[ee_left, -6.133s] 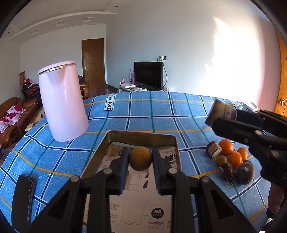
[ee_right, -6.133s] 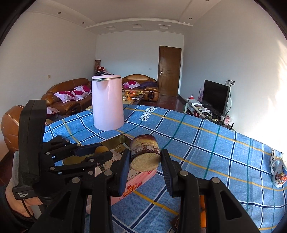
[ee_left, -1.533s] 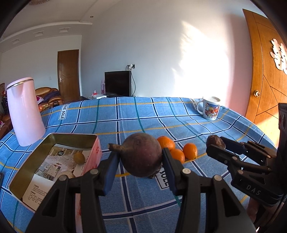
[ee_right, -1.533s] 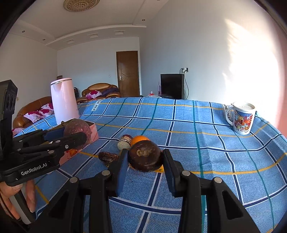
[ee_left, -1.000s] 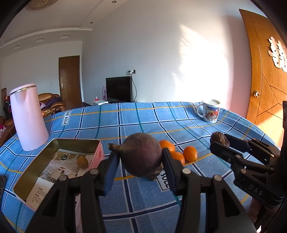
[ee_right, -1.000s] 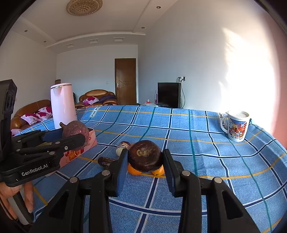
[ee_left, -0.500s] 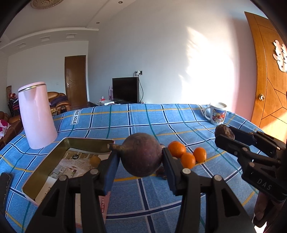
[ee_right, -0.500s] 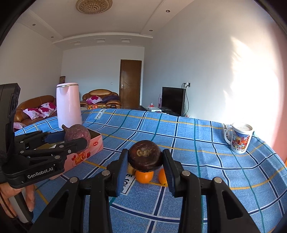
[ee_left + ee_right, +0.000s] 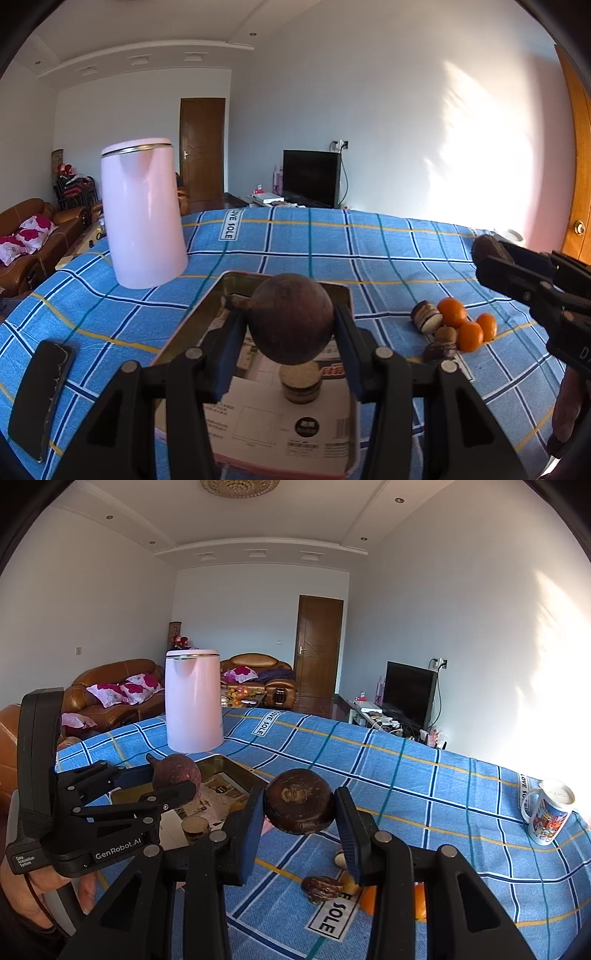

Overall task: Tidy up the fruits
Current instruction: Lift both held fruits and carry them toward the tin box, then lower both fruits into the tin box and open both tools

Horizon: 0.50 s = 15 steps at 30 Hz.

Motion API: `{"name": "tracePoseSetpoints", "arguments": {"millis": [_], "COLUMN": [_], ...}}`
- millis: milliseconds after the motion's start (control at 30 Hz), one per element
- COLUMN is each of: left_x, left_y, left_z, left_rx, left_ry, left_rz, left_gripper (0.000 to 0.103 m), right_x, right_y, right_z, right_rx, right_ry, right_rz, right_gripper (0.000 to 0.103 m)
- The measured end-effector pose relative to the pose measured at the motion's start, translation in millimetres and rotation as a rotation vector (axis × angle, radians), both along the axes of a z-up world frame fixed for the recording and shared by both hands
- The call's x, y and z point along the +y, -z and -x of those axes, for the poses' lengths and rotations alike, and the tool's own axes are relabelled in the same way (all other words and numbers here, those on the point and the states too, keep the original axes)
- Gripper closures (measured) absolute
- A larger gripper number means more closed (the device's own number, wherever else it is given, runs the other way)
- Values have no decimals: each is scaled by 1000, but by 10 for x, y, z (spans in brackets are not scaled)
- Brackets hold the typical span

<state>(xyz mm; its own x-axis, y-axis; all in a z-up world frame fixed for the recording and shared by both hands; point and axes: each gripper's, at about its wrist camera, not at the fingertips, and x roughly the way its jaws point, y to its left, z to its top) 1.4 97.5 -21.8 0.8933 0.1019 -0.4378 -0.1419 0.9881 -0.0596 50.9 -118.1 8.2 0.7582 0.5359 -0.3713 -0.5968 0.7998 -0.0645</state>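
My left gripper (image 9: 290, 332) is shut on a round dark purple fruit with a stem (image 9: 291, 317) and holds it above the open metal tin (image 9: 195, 314). A round cake-like piece (image 9: 299, 382) lies in the tin on printed paper. My right gripper (image 9: 299, 821) is shut on a dark brown round fruit (image 9: 299, 801), held in the air to the right of the tin (image 9: 225, 766). In the left wrist view the right gripper (image 9: 491, 254) shows at the right edge. Three oranges (image 9: 465, 323) and a few dark pieces (image 9: 426, 317) lie on the blue checked cloth.
A tall pink kettle (image 9: 142, 214) stands behind the tin at the left. A black phone (image 9: 40, 395) lies at the cloth's left front edge. A printed mug (image 9: 548, 812) stands at the far right. Sofas, a door and a TV are beyond the table.
Both grippers have swung left with their fruits. My left gripper now hangs over the tin instead of beside it. The right gripper has risen and moved away from the oranges toward the tin.
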Motion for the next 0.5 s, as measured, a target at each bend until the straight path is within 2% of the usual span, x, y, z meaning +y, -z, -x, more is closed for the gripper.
{"name": "tracePoseSetpoints", "arguments": {"millis": [267,500], "left_x": [390,480], "left_y": [128,176], "left_z": [-43,-33], "left_rx": [62,84], "left_ry": [-69,-75], "left_rz": [19,31], "left_gripper": [53,53], "right_x": [600,929], "right_y": [208,499], "right_z": [-86,-99], "right_rx": [94,175], "right_ry": [-139,-209], "right_rz": [45,110], "right_gripper": [63,63]}}
